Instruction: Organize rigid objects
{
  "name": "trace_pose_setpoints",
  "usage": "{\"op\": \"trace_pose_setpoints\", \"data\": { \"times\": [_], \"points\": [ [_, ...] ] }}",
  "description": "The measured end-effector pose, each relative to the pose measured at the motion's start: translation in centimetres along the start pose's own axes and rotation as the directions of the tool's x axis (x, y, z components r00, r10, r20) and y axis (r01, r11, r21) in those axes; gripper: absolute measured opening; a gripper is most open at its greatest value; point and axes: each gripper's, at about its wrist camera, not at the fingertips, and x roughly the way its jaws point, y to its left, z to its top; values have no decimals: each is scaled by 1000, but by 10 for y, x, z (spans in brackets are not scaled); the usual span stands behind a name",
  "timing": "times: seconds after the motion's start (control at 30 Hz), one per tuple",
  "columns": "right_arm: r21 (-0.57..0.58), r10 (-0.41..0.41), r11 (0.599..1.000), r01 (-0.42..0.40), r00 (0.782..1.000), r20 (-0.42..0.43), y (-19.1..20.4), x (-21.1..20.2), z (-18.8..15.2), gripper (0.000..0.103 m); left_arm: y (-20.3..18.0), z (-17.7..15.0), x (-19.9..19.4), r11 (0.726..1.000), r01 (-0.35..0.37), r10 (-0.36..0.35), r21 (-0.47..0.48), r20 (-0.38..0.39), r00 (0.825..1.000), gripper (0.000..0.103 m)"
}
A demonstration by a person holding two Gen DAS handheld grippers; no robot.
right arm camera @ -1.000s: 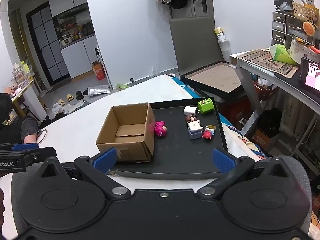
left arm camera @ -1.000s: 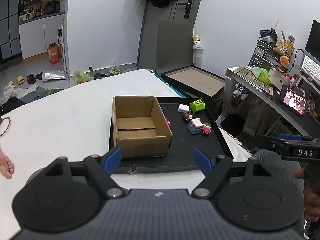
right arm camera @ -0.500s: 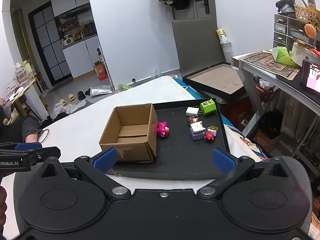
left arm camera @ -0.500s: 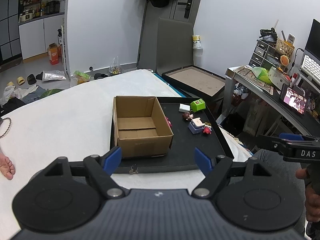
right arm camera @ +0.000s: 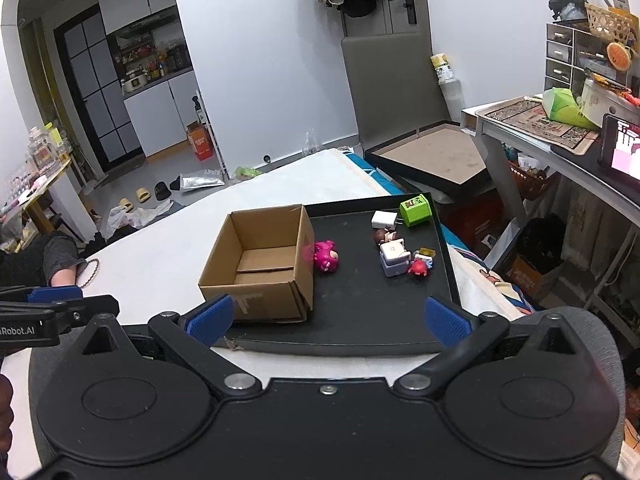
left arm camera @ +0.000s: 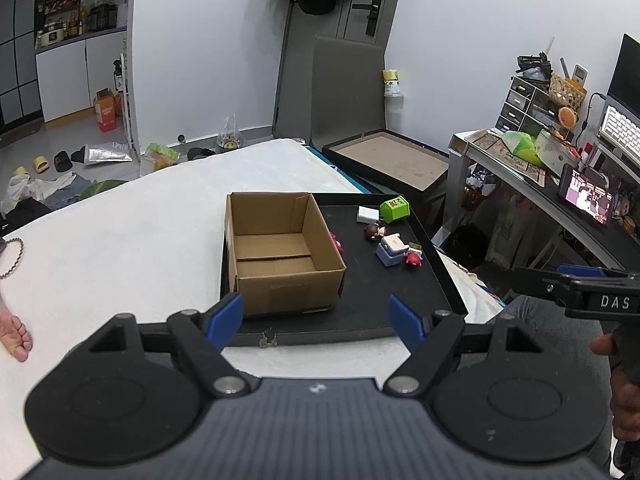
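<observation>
An open, empty cardboard box (left arm camera: 280, 252) (right arm camera: 260, 264) stands on the left part of a black tray (left arm camera: 372, 300) (right arm camera: 360, 320). Right of it lie small toys: a pink figure (right arm camera: 326, 256), a green cube (left arm camera: 395, 210) (right arm camera: 416, 211), a white charger (right arm camera: 383, 220), a brown-haired doll head (right arm camera: 385, 236), a lilac-and-white box (left arm camera: 391, 249) (right arm camera: 394, 258) and a red figure (right arm camera: 419, 267). My left gripper (left arm camera: 316, 318) hangs open before the tray's near edge, holding nothing. My right gripper (right arm camera: 328, 316) is open and empty too, just short of the tray.
The tray rests on a white cloth-covered table (left arm camera: 120, 248). A person's hand (left arm camera: 16, 338) lies at its left edge. A second black tray (left arm camera: 388, 160) leans behind. A cluttered desk (left arm camera: 560, 184) stands to the right, and shoes and bags litter the floor (left arm camera: 60, 168).
</observation>
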Motion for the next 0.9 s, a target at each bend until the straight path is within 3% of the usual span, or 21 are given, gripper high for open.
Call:
{"op": "trace_pose_setpoints", "data": {
  "times": [0.9],
  "points": [
    [-9, -15, 1000, 15, 1000, 4, 1, -2, 1, 103, 1, 0, -2, 1000, 2, -2, -3, -1, 1000, 79]
  ]
}}
